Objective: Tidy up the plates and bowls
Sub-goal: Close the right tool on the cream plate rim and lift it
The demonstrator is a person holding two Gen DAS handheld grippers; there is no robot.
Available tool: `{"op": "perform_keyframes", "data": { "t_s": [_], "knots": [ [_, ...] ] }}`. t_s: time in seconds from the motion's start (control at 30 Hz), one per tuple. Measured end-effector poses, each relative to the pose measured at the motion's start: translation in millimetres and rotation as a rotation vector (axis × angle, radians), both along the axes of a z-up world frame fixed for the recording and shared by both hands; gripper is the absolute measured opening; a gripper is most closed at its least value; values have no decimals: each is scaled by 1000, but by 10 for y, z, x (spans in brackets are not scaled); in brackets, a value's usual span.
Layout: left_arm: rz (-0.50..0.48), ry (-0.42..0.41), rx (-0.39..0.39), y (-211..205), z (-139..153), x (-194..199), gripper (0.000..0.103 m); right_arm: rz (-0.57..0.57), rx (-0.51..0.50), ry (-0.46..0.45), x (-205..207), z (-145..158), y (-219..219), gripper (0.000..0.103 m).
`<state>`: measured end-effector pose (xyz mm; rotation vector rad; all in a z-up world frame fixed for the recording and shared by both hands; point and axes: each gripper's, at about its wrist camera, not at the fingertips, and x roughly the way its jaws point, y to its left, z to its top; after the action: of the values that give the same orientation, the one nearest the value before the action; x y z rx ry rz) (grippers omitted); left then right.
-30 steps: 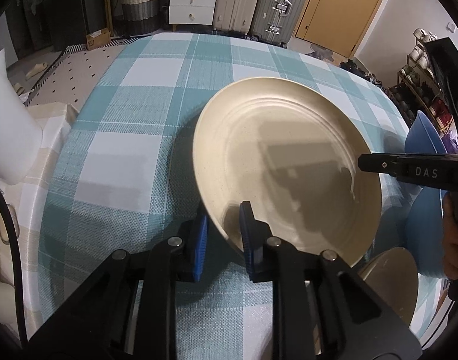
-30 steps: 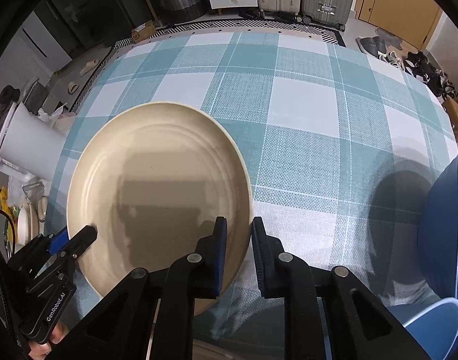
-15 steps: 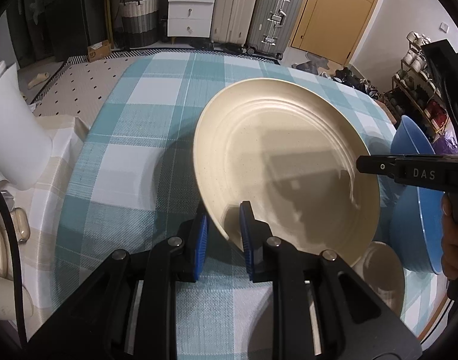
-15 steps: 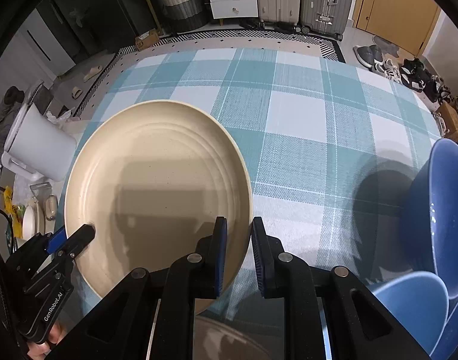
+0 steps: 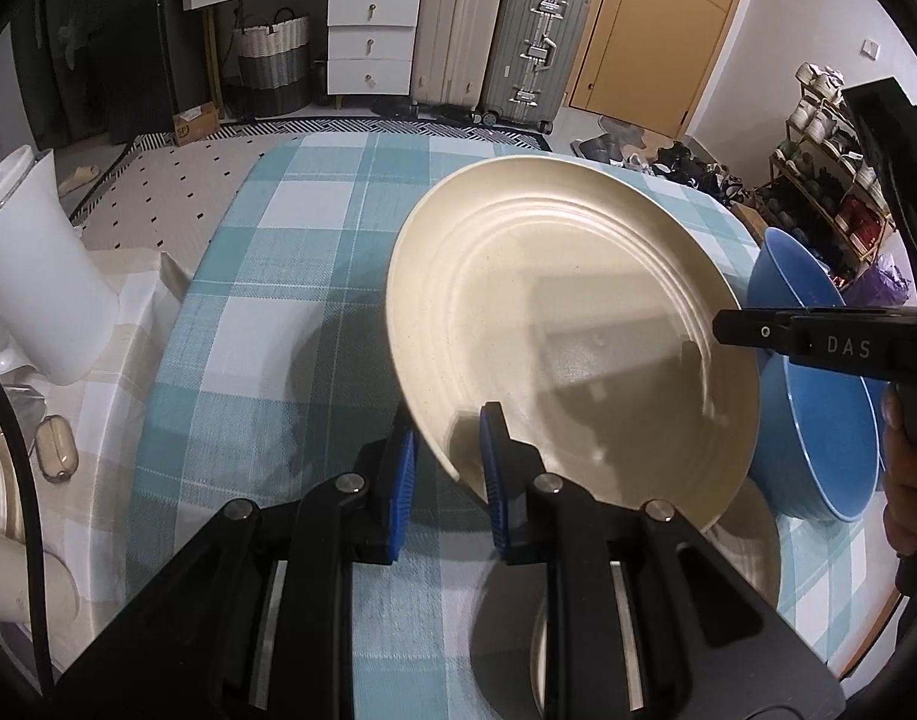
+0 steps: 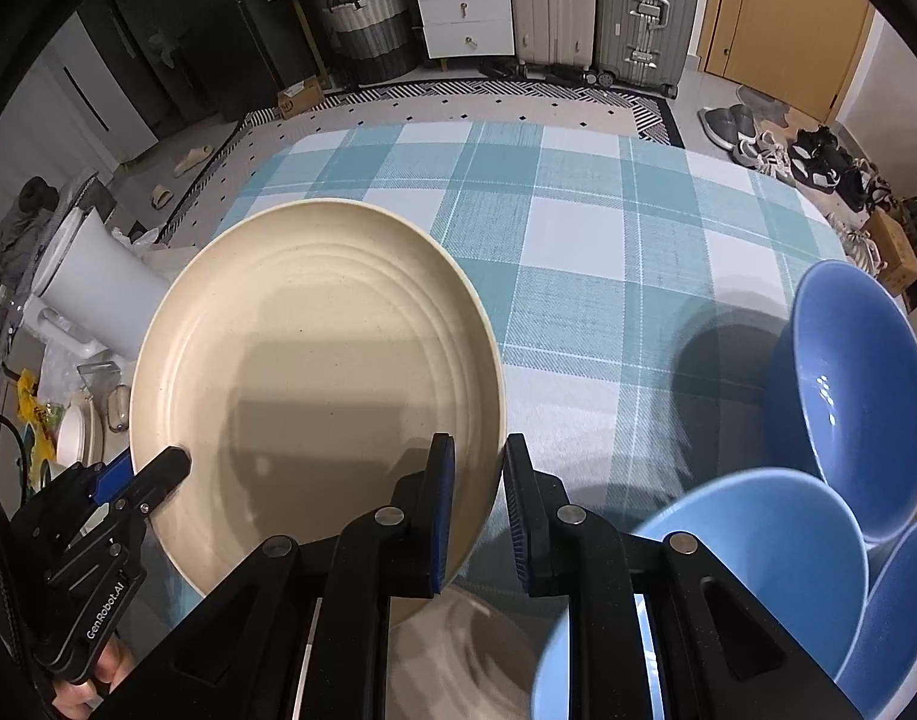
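Note:
A large cream plate [image 5: 566, 324] [image 6: 314, 372] is held in the air above the checked table by both grippers. My left gripper [image 5: 446, 462] is shut on its near left rim. My right gripper [image 6: 479, 492] is shut on its opposite rim; it shows from the side in the left wrist view [image 5: 734, 327]. The left gripper shows at the lower left of the right wrist view [image 6: 152, 474]. A second cream plate [image 5: 740, 546] [image 6: 458, 654] lies on the table under the held one. Blue bowls [image 6: 854, 384] [image 6: 716, 576] stand at the right; one shows in the left wrist view [image 5: 818, 420].
The table wears a teal and white checked cloth [image 6: 578, 228]. A white jug [image 5: 38, 276] and small items sit on a side surface at the left. Drawers, suitcases and a door stand beyond the table's far edge.
Both grippers have lifted the cream plate higher and drawn it back toward me. The blue bowls and the lower cream plate have come into view.

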<state>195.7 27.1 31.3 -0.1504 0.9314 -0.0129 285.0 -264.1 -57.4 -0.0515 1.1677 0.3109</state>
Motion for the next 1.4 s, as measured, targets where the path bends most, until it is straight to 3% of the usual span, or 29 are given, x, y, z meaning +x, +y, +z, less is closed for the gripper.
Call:
{"op": "perform_keyframes", "data": {
  "t_s": [0.7, 1.4],
  "knots": [
    [-21, -60, 8, -263, 380, -755, 18, 1, 39, -59, -618, 247, -208, 17],
    [-53, -64, 17, -471, 376, -1264, 18, 1, 60, -79, -1132, 283, -370, 17]
  ]
}}
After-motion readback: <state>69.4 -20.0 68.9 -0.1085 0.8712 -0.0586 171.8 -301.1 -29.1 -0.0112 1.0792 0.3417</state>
